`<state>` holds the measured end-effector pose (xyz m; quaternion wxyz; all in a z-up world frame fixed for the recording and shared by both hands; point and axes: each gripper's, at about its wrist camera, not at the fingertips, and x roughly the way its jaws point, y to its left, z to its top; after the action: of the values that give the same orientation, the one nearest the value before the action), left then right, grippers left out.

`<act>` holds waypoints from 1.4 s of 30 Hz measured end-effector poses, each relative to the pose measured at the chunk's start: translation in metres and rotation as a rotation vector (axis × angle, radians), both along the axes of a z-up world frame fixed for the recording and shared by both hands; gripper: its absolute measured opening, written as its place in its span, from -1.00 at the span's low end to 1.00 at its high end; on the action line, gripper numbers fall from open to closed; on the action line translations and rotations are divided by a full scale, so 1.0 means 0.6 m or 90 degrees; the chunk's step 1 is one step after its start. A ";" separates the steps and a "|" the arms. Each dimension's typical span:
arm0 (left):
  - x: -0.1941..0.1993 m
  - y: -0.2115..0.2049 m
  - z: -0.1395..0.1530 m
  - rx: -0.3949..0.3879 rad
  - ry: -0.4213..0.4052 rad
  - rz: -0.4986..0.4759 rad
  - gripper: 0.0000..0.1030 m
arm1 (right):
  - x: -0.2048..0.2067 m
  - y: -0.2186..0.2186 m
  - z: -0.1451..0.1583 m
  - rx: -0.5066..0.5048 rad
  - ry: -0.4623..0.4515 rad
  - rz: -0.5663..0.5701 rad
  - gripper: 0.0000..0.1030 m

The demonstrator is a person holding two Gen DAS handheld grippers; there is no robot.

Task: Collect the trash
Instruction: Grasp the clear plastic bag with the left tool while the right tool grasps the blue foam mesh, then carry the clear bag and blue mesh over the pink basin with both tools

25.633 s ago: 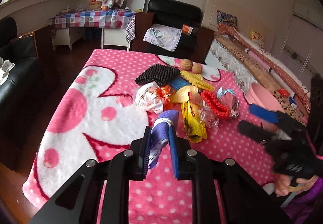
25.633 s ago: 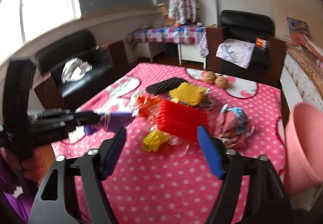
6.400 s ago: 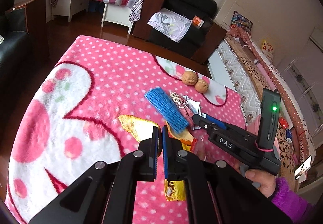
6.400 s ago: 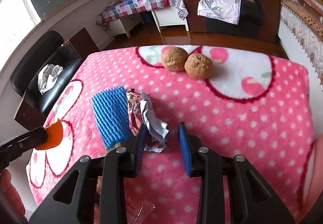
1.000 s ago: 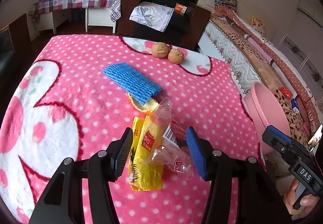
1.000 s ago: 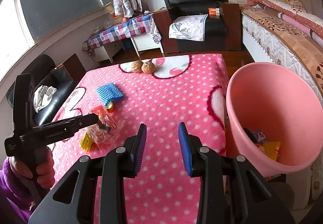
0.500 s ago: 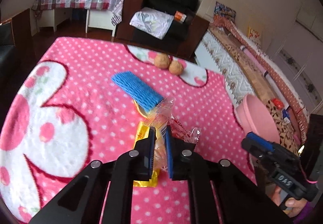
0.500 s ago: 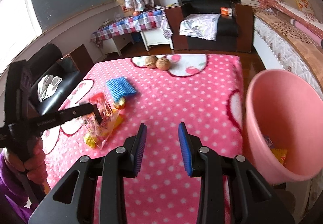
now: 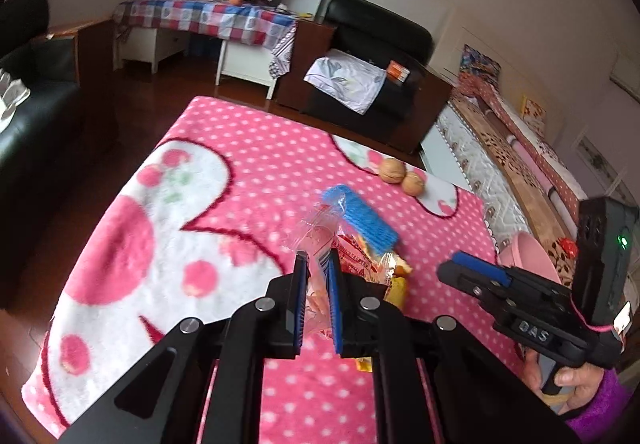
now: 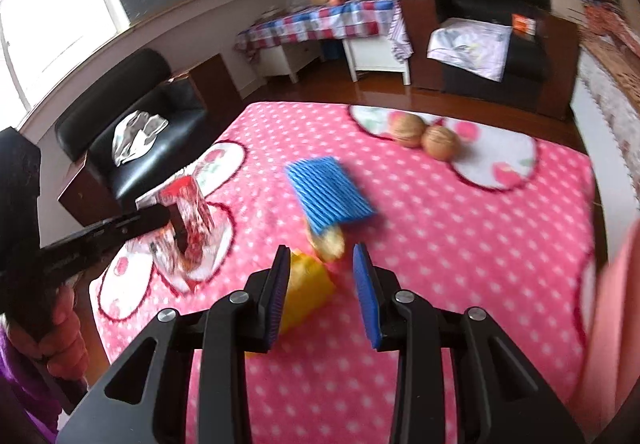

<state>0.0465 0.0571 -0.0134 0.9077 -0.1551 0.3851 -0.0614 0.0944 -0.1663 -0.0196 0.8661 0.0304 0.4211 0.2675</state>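
Trash first: from the left wrist view, we have a clear plastic wrapper [image 9: 316, 240] pinched between the fingers of the left gripper [image 9: 318, 276], which are closed on it, and it stands lifted off the pink blanket [image 9: 248, 179] that covers the bench. Our step, we judge, is carrying it over to the pink bin [image 9: 524, 256] at the bench's right edge. To do that well we would keep the pinch firm, since thin film slips, and lift high enough that the dangling tail clears the blue mesh sleeve [image 9: 360, 219] and the yellow packet [image 9: 396, 288] just below. The right gripper [image 9: 476, 268] sits between us and the bin, so we swing around it. Two walnuts [image 9: 402, 177] lie well apart, near the far edge.

Now the right wrist view: the right gripper's [image 10: 322, 284] fingers are apart with nothing between them, hovering above the yellow packet [image 10: 308, 288], beside the blue mesh sleeve [image 10: 330, 193]. The left gripper [image 10: 172, 222] holds the wrapper [image 10: 192, 228] up at the left. The bin's rim [image 10: 616, 304] blurs in at the right, close by. Open blanket lies ahead and right, plenty of room; the near bench edge drops away at the left, so we stay inboard.
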 end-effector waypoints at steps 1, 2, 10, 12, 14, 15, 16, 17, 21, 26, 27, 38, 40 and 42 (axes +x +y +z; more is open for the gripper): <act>-0.001 0.007 -0.002 -0.005 0.002 0.004 -0.82 | 0.009 0.013 -0.001 -0.006 -0.002 0.008 -0.36; 0.000 0.012 -0.003 -0.009 0.003 0.006 -0.82 | 0.017 0.023 -0.002 -0.012 -0.004 0.014 -0.36; 0.005 0.029 -0.017 -0.019 0.012 0.014 -0.82 | 0.087 0.083 -0.029 -0.066 0.009 0.038 -0.35; 0.007 0.034 -0.021 -0.023 0.016 0.016 -0.82 | 0.102 0.094 -0.040 -0.080 0.013 0.037 -0.35; 0.008 0.035 -0.024 -0.026 0.019 0.017 -0.82 | 0.113 0.098 -0.049 -0.088 0.018 0.030 -0.35; 0.008 0.036 -0.025 -0.027 0.019 0.017 -0.82 | 0.118 0.098 -0.053 -0.088 0.025 0.025 -0.35; 0.009 0.036 -0.026 -0.028 0.020 0.016 -0.82 | 0.122 0.097 -0.057 -0.088 0.029 0.021 -0.35; 0.009 0.036 -0.027 -0.028 0.020 0.016 -0.82 | 0.126 0.096 -0.061 -0.089 0.034 0.015 -0.36; 0.011 0.036 -0.027 -0.029 0.020 0.016 -0.82 | 0.136 0.075 -0.063 -0.044 0.057 -0.009 -0.60; 0.012 0.027 -0.023 -0.027 0.016 0.012 -0.82 | 0.127 0.041 -0.044 0.011 0.051 -0.031 -0.68; 0.011 0.026 -0.022 -0.027 0.015 0.011 -0.82 | 0.122 0.035 -0.038 0.020 0.048 -0.033 -0.69; 0.005 -0.018 0.007 -0.014 -0.006 -0.016 -0.82 | 0.046 -0.046 0.018 0.071 0.020 -0.066 -0.70; 0.004 -0.032 0.014 -0.012 -0.011 -0.026 -0.82 | 0.030 -0.065 0.024 0.075 0.014 -0.081 -0.70; 0.003 -0.046 0.021 -0.011 -0.016 -0.039 -0.82 | 0.017 -0.085 0.028 0.080 0.012 -0.096 -0.70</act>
<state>0.0482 0.0293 -0.0007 0.9088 -0.1499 0.3777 -0.0944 0.1049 -0.2170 -0.0027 0.8760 0.1191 0.4084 0.2271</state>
